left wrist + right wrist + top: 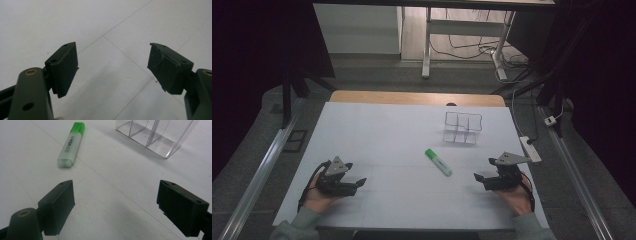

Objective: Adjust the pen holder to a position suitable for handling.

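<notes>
Clear organizer [155, 135]: we lose its top past the frame edge.
Highlighter [70, 143] print: we can't read it whole.

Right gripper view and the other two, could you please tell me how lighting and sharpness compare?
High view: dim, dark surroundings, white table sheet evenly lit. Right gripper view: green highlighter sharp, lettering readable, soft shadow beside the clear organizer. Left gripper view: slightly soft, faint shadows under the claw.

Left gripper [112, 68], 2 black jaws spread wide, nothing between, white table sheet [105, 22] below
</notes>
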{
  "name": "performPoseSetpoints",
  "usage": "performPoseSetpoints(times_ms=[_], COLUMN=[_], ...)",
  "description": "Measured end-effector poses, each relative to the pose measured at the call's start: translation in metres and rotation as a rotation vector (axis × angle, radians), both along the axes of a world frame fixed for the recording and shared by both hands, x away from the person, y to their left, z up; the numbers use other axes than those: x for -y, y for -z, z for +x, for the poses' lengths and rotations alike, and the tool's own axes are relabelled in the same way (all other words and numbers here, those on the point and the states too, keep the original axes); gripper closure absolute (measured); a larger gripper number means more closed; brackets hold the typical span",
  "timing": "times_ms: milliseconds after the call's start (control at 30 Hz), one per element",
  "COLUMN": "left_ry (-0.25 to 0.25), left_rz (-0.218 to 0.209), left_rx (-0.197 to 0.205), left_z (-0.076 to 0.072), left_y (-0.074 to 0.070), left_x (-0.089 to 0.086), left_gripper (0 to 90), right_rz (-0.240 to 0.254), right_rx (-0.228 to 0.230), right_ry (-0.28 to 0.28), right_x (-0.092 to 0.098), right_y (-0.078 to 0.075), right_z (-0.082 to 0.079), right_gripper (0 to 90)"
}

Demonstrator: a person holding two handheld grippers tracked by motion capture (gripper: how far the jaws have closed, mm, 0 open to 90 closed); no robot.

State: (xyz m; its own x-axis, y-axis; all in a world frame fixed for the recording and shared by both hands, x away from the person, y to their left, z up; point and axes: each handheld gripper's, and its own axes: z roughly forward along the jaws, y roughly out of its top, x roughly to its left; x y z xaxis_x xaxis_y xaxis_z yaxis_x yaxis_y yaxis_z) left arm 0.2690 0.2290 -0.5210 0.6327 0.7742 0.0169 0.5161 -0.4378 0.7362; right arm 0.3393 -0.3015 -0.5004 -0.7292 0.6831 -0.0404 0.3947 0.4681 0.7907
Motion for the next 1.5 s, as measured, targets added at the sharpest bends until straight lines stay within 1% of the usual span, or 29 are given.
performPoseSetpoints(times_ms=[267,333,367,433,533,567,733,867,1100,1233,1267,1400,1500], left_ry=[-0.001,-0.002,-0.002,-0.002,-0.001,-0.002,-0.002,-0.002,-0.004,-0.008,-0.009,-0.007,-0.006], left_rz=[-0.002,-0.002,-0.004,-0.004,-0.003,-0.004,-0.004,-0.004,-0.004,-0.005,-0.004,-0.004,-0.005], left_rx=[0.003,0.003,0.003,0.004,0.005,0.007,0.007,0.007,0.005,0.004,0.002,0.002,0.001], left_z=[0.0,0.0,0.0,0.0,0.0,0.0,0.001,0.001,0.002,0.002,0.002,0.002,0.003], left_y=[0.001,0.001,0.001,0.001,0.001,0.001,0.001,0.001,0.001,0.001,0.001,0.002,0.002], left_x=[0.0,0.0,-0.001,-0.001,0.0,-0.001,-0.001,-0.001,-0.001,-0.001,-0.002,-0.001,-0.001], left_gripper=[23.7,23.8,23.8,23.7,23.7,23.7,23.7,23.7,23.8,23.7,23.7,23.7,23.7], right_rz=[0.016,0.012,0.02,0.014,0.019,0.024,0.014,0.02,0.027,0.021,0.019,0.031,0.028], right_rx=[-0.009,-0.007,-0.014,-0.024,-0.027,-0.035,-0.042,-0.047,-0.049,-0.054,-0.056,-0.056,-0.059], right_ry=[0.001,0.012,0.005,0.006,0.008,0.02,0.024,0.02,0.041,0.048,0.054,0.084,0.104], right_x=[0.001,0.0,0.0,0.0,0.0,0.0,-0.003,-0.004,-0.009,-0.011,-0.012,-0.012,-0.011], right_y=[0.0,0.0,0.0,0.001,0.001,0.001,0.0,0.0,-0.007,-0.008,-0.009,-0.013,-0.016], right_z=[0.001,0.0,0.001,0.001,0.002,0.002,0.002,0.004,0.012,0.017,0.021,0.027,0.03], right_gripper=[15.7,16.0,16.1,16.1,16.5,16.7,17.2,17.6,19.9,20.9,22.0,24.6,27.3])
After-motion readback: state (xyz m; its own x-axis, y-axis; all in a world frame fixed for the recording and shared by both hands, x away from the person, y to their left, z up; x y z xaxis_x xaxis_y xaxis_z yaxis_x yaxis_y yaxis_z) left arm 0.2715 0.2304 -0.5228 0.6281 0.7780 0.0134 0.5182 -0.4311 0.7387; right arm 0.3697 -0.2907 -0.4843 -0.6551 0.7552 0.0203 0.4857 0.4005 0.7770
